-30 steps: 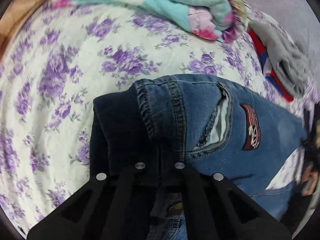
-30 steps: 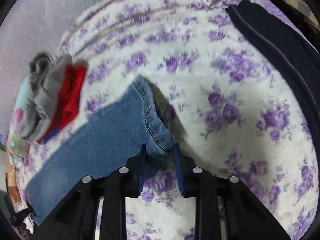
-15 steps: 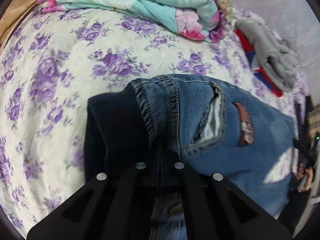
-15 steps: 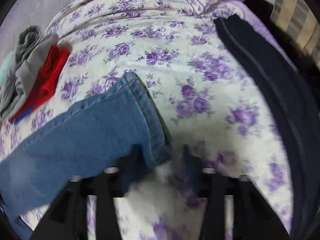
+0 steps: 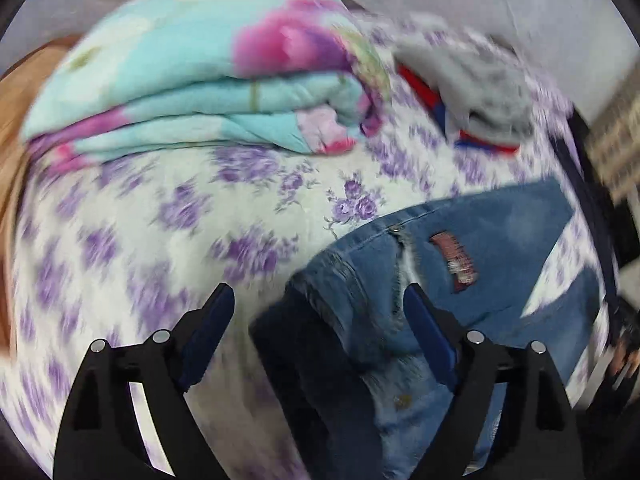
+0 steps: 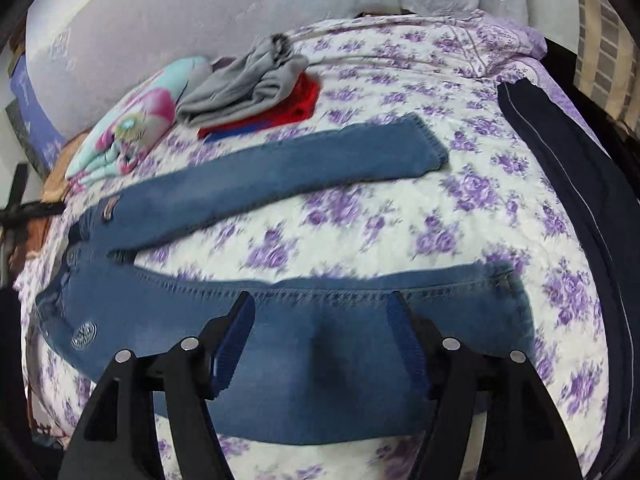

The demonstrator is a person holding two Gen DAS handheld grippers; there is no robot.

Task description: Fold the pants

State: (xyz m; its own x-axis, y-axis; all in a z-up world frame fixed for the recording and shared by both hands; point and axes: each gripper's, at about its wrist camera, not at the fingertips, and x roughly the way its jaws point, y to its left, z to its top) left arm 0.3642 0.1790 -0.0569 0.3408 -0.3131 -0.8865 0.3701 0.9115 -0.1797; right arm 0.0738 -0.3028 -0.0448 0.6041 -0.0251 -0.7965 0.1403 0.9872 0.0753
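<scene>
Denim jeans lie spread flat on the floral bed, legs apart, waist toward the quilt. Left tool: jaws wide apart, waistband between them, nothing gripped. Right tool: jaws wide apart above the near leg, nothing gripped. Left view blurred.

Left wrist cam sits low by the jeans waistband; right wrist cam looks down the legs; both catch the folded blanket.
</scene>
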